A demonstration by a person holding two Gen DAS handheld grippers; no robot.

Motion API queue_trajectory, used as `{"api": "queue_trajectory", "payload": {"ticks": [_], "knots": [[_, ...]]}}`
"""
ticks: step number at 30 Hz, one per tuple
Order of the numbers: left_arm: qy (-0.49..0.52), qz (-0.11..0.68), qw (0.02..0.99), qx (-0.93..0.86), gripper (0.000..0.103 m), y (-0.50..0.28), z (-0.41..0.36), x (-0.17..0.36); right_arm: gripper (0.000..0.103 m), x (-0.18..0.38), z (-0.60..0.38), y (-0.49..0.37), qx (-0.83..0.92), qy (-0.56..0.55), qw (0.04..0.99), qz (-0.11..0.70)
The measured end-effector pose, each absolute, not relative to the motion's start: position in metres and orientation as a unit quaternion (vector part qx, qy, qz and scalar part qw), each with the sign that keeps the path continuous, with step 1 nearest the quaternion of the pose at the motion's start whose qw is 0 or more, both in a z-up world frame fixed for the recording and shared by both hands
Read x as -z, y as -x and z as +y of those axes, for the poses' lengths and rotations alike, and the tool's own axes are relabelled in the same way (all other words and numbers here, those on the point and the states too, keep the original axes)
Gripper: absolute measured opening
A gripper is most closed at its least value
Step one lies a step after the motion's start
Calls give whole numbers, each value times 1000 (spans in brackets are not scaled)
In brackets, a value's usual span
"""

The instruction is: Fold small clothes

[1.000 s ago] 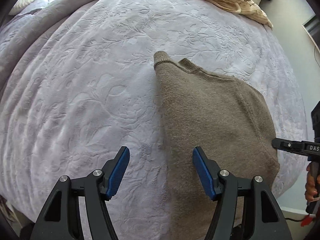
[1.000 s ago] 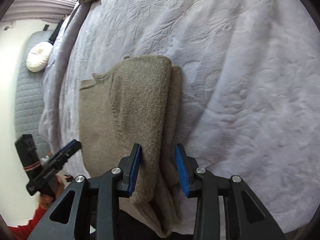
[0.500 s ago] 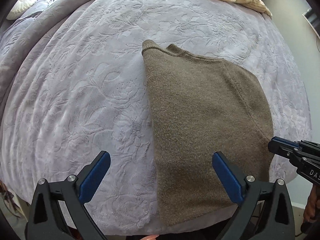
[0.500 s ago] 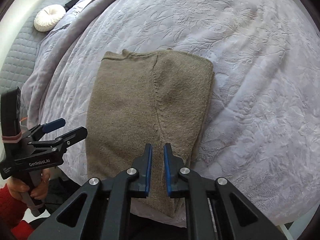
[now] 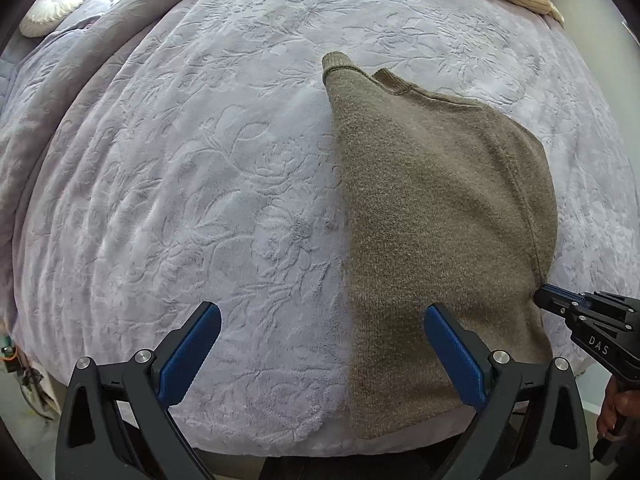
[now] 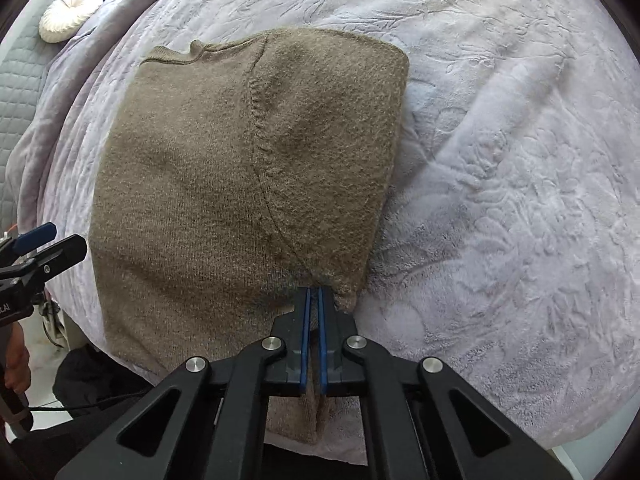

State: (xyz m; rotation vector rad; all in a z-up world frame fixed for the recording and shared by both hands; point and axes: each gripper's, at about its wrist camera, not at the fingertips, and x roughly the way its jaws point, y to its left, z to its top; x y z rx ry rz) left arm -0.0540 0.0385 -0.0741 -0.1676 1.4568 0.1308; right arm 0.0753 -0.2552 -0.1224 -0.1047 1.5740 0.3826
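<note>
— Fingers of the right gripper (image 6: 314, 290): how are they seen?
— Pressed together at the 6 o'clock edge of the folded brown sweater (image 6: 224, 184); whether knit is pinched cannot be told.
— And the left gripper (image 5: 322, 310)?
— Its fingers have just been opened wide, with nothing gripped; the sweater's 9 o'clock edge is seen beneath the gap. The sweater is laid flat on the lilac bedspread (image 5: 200, 200), collar at 12 o'clock. A round white cushion (image 5: 54, 4) is seen at 10 o'clock.
</note>
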Motion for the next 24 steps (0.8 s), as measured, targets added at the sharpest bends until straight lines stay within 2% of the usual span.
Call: {"api": "queue_trajectory", "payload": {"ticks": [7,9,19,21,22,23,24], "knots": [[86,668,738,-40,102,52,33,63,3,95,-283,-68,-143,19,688,711],[78,668,739,-39,102,49,31,59,8,83,-286,-69,-139,16,693,707],[87,655,750,-31,102,38,26,33,10,52,-265,-85,-127,0,706,696],[85,655,751,-31,102,38,24,29,16,48,-260,-90,-128,-3,707,695],[84,654,751,-32,102,37,23,28,26,46,-256,-90,-128,-4,708,694],[83,653,752,-32,102,37,23,27,41,44,-252,-91,-127,-3,710,693],[83,653,752,-33,102,36,23,26,48,42,-248,-93,-125,-2,713,690]]}}
